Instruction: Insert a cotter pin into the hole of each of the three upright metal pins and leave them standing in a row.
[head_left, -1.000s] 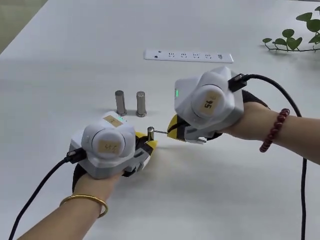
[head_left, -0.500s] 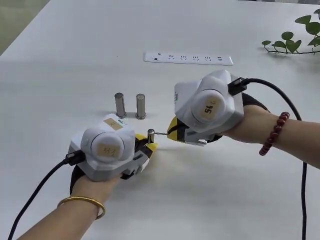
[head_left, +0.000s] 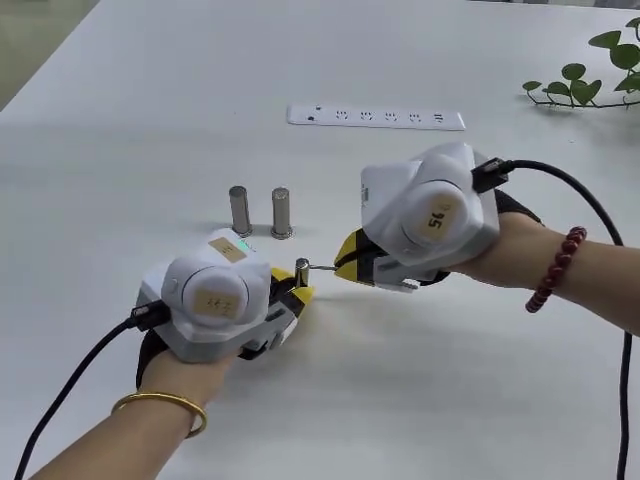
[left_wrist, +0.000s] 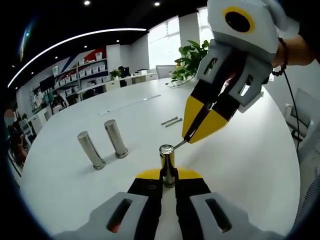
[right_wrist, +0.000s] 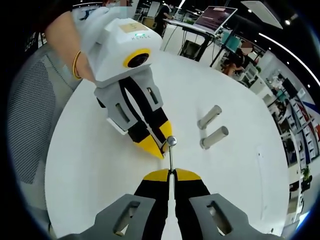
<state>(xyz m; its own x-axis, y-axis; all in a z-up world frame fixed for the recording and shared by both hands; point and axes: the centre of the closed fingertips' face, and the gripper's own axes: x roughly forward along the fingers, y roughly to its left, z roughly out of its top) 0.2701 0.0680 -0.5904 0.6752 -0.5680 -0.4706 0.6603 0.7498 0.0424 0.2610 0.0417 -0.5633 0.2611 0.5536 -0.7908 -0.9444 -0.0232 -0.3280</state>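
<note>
My left gripper is shut on an upright metal pin standing on the white table. My right gripper is shut on a thin cotter pin, whose tip meets the top of that held pin from the right. Two more metal pins stand upright side by side behind the left gripper, also visible as pins in the left gripper view and pins in the right gripper view.
A white power strip lies at the far side of the table. Leaves of a green plant reach in at the upper right. Two loose cotter pins lie on the table beyond the held pin. Cables trail from both grippers.
The right gripper has shifted slightly to the right and rolled a little, the cotter pin's tip staying at the held pin. The left gripper and the two standing pins have not moved.
</note>
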